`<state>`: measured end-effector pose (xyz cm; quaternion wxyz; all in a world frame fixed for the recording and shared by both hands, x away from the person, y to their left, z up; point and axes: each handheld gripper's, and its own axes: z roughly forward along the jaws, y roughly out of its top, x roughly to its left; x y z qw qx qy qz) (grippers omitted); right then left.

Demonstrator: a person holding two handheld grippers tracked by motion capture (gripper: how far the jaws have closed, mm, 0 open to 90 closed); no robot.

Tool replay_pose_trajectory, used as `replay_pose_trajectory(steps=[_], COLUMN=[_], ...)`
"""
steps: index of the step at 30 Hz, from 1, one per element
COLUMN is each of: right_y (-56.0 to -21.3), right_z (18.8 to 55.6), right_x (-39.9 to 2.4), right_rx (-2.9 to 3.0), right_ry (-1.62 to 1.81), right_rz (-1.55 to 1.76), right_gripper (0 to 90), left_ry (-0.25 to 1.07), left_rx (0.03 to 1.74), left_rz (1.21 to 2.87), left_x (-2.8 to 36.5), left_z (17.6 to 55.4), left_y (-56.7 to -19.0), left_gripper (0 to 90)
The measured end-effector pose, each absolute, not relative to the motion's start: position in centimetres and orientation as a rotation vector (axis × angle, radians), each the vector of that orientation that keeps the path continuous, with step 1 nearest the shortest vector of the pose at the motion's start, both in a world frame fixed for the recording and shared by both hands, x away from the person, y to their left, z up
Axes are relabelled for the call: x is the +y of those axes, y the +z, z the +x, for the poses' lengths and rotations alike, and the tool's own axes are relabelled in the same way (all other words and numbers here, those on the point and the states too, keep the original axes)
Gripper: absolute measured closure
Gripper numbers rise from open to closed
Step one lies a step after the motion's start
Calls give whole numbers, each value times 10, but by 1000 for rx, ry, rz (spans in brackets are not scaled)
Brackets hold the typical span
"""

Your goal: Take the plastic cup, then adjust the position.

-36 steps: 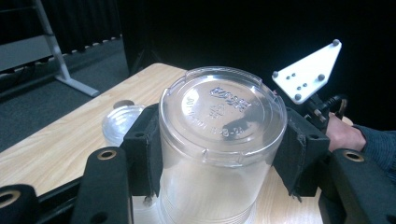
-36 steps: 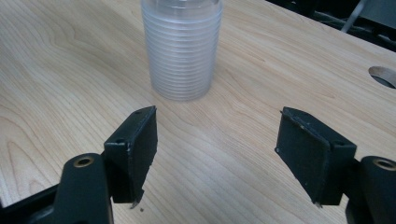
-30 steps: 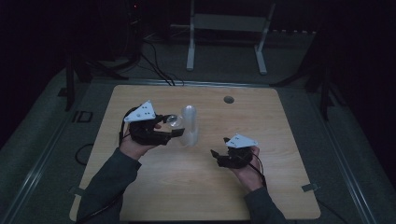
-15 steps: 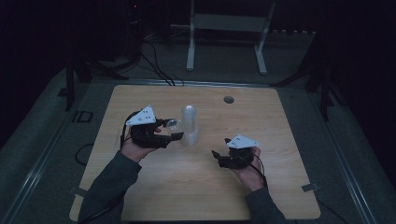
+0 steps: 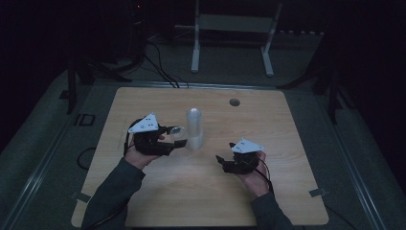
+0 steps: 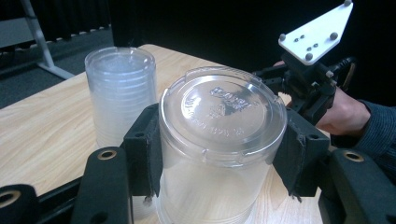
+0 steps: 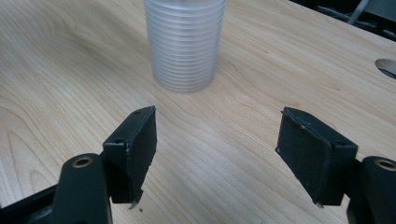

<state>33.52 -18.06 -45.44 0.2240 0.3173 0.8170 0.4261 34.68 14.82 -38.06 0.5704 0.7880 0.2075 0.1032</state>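
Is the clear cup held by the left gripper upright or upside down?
Upside down. In the left gripper view the cup shows its embossed base on top, clamped between the left gripper pads.

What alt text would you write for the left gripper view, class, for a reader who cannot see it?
The left tongs clamp a clear plastic cup, held upside down with its embossed base facing up, above a wooden table. Behind it to the left stands a stack of clear cups; at the right a hand holds the right tongs with a white three-cornered plate on top.
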Motion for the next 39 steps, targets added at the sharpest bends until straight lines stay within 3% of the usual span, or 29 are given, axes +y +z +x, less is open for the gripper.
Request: replay_pose_trajectory(steps=[23,39], right_y=[-451,-425], right_z=[334,325], right_x=[-182,-177], right_rx=[2259,2249], right_ry=[1181,1253], right_rz=[843,659], right_gripper=[274,273], left_ry=[212,173], left_rx=[467,404], left_rz=[1851,1858], left_x=[148,146], left_z=[343,342], left_y=[-403,-406], left_gripper=[410,409])
